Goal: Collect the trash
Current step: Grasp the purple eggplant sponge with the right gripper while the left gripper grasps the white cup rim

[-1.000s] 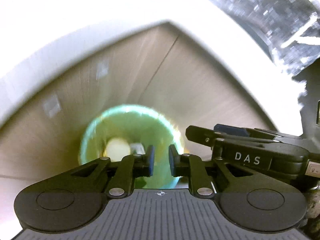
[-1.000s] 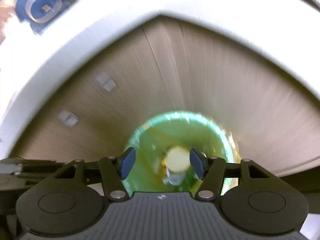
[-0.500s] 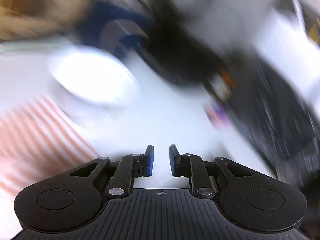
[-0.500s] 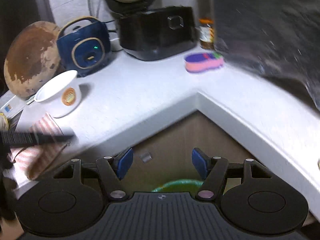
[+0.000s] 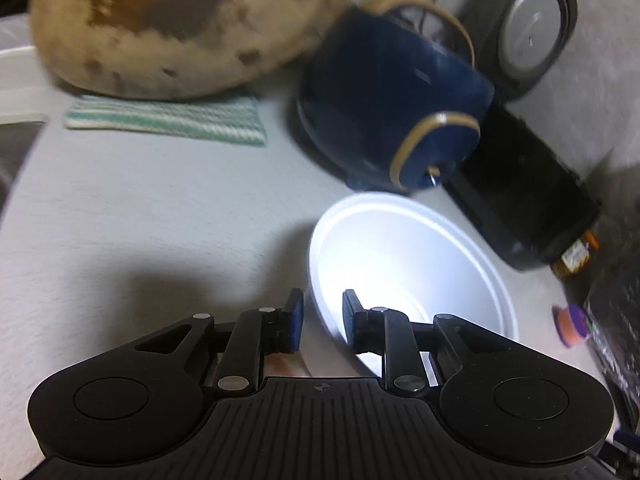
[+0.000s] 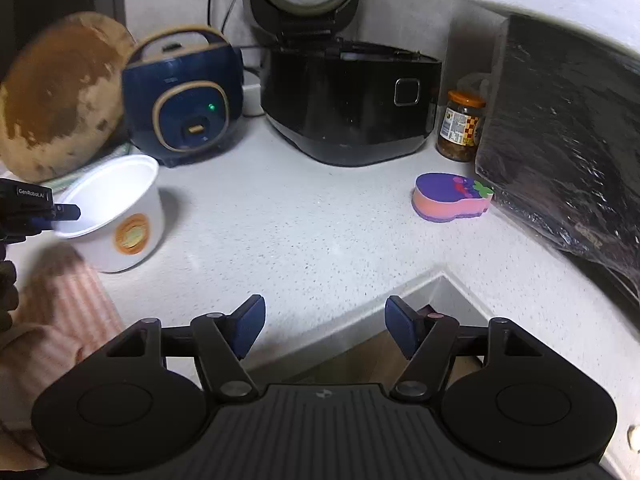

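Observation:
A white paper bowl (image 5: 416, 264) with an orange label stands upright and empty on the white counter (image 6: 304, 232); it also shows in the right wrist view (image 6: 120, 216). My left gripper (image 5: 322, 318) straddles the bowl's near rim, one pad outside and one inside, with the jaws narrowly apart and not clamped. My right gripper (image 6: 324, 326) is open and empty above the counter's inner corner edge.
A blue rice cooker (image 6: 184, 96), a black rice cooker (image 6: 348, 100), a jar (image 6: 460, 124), a pink and purple sponge (image 6: 452, 198), a brown gourd (image 6: 60, 92) and a foil-wrapped block (image 6: 560, 140) ring the counter. A striped cloth (image 6: 60, 320) lies left. A green striped cloth (image 5: 168, 118) lies under the gourd.
Both grippers rose from over the green bin on the floor to the countertop. My left gripper swung to the white bowl and now sits over its rim.

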Motion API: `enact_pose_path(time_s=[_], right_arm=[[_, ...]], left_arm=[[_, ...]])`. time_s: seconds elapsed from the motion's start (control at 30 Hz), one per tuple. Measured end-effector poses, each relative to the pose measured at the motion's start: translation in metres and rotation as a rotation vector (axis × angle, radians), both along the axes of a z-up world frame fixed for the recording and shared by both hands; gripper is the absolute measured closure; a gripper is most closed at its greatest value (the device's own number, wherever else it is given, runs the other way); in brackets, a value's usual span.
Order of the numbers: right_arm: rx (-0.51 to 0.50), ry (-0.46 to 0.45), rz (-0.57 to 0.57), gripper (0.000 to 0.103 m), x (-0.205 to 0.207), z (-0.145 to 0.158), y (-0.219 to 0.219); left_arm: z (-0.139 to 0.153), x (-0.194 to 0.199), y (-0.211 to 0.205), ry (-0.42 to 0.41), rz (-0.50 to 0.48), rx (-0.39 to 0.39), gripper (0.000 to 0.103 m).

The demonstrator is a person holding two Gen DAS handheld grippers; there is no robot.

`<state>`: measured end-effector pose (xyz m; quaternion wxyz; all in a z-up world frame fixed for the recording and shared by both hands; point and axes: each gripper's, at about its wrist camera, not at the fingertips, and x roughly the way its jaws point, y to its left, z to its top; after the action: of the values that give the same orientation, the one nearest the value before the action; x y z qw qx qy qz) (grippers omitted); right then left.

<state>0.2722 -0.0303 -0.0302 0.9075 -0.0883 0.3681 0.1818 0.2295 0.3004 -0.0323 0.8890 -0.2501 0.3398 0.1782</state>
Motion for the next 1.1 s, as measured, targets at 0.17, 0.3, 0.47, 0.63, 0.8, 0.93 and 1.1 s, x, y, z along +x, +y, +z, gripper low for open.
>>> enact_pose_path(time_s=[0.17,0.3,0.47,0.63,0.8,0.93,1.1], right_arm=[[-0.097,-0.037,-0.039,0.036,0.025,-0.004,0.018],[-0.138,-0.075,-0.070,0.033,0.055,-0.005,0.015],[-0.066,-0.049,-0.169,0.032,0.103,-0.009,-0.017],[0.022,-0.036,-0.239,0.032,0.143,-0.016,-0.055],[0.057,-0.031,-0.326,0.032,0.187,-0.029,-0.069],[-0.041,-0.094,-0.197,0.031,0.213,-0.041,-0.044],[-0.145,-0.112,-0.154,0.026,0.247,-0.058,-0.026]], left_arm=[[-0.009,0.018,-0.005,-0.022,-0.072,-0.102,0.078],[-0.009,0.022,-0.025,-0.057,-0.112,-0.136,0.081],[-0.015,0.021,-0.051,-0.036,-0.078,-0.145,0.086],[-0.010,0.017,-0.075,-0.015,-0.018,-0.121,0.086],[-0.010,0.006,-0.088,0.003,0.019,-0.105,0.086],[-0.013,-0.002,-0.093,0.022,0.034,-0.111,0.085],[-0.011,-0.007,-0.094,0.019,0.038,-0.111,0.085]])
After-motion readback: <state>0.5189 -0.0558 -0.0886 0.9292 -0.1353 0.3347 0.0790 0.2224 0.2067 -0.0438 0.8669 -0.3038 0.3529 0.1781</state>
